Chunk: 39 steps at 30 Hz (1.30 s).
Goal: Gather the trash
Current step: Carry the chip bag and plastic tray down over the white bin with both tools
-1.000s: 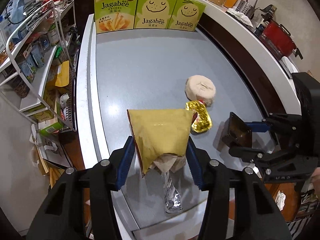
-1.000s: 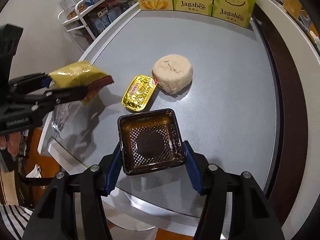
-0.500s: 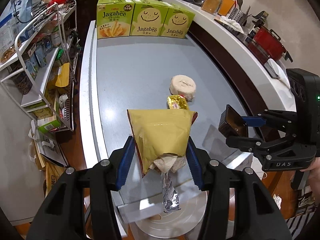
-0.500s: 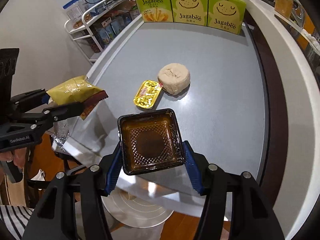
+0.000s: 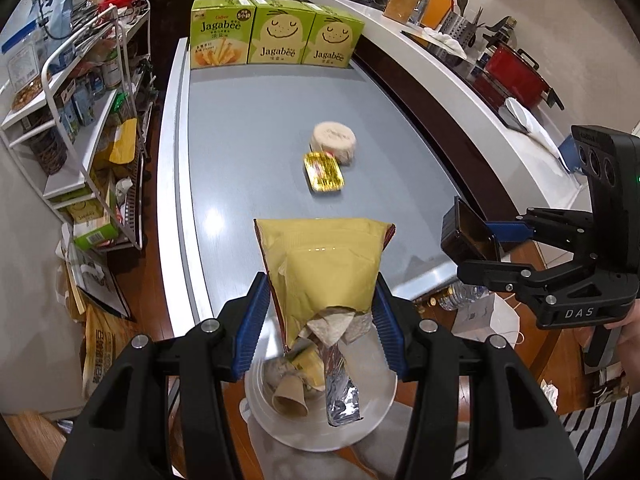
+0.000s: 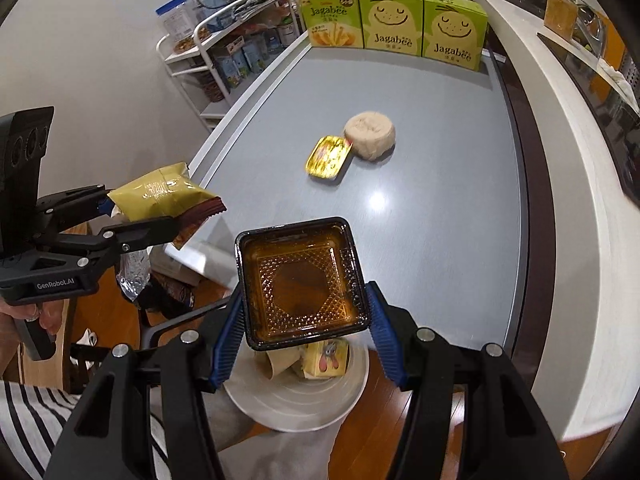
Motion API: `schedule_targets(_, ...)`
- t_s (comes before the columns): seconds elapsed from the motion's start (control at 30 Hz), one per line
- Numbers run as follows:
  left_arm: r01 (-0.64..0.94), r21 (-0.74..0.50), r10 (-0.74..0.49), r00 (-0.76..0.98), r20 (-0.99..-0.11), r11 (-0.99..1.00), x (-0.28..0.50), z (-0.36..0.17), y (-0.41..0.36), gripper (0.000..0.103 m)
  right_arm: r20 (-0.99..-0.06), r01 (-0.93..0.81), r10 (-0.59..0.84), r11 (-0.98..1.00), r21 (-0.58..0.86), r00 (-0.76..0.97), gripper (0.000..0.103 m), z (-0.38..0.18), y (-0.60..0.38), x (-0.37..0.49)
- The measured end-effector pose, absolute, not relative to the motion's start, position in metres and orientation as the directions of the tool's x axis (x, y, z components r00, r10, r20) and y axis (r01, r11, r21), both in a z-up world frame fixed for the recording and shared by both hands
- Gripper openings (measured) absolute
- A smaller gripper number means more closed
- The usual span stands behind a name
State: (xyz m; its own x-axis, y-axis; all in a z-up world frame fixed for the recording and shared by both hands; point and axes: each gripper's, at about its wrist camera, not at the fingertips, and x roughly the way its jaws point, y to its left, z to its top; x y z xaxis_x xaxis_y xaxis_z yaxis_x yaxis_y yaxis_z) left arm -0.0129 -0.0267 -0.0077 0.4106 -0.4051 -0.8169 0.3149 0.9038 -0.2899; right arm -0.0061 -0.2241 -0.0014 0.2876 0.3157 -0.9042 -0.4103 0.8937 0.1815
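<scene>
A grey counter (image 5: 248, 128) backed by 3 Jagabee boxes (image 5: 276, 34). Left wrist view: the left gripper (image 5: 320, 312), jaws clamped on a yellow snack bag (image 5: 324, 264), hangs above the white bin (image 5: 376, 420) at 6 o'clock. Right wrist view: the right gripper (image 6: 300, 312) clamps a black tray (image 6: 300, 280) over that bin; a gold packet (image 6: 330, 157) and round bun (image 6: 370, 134) at 12 o'clock remain, I judge.

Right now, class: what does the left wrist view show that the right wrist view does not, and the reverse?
Left wrist only: a red pot on the counter and the foil strip's full length. Right wrist only: the black tray's amber inside and a striped sleeve. Both: the yellow bag, gold packet, round bun, Jagabee boxes and white bin.
</scene>
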Motion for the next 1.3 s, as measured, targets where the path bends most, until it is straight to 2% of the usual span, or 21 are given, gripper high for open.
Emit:
schedule_targets(0.4,0.304,-0.297,-0.397,0.351,-0.848,0.905,-0.059,-0.023,-0.026,0.052,-0.930,-0.414,0.310,0.886,0.208,0.197,0.056,-0.023,-0.231,-0.051)
schedule_targets(0.9,0.330,-0.287,-0.365,0.204,-0.908,0.899,-0.107,-0.070,-0.040,0.052,-0.963,-0.446,0.269,0.863,0.238,0.007,0.056,-0.079,-0.215,-0.096)
schedule_targets(1.3,0.332,-0.249,-0.307,0.135,-0.942,0.910,-0.109,-0.114,-0.045,0.052,-0.975,-0.410,0.222,0.888,0.208,-0.013,0.056,-0.119,-0.209,-0.089)
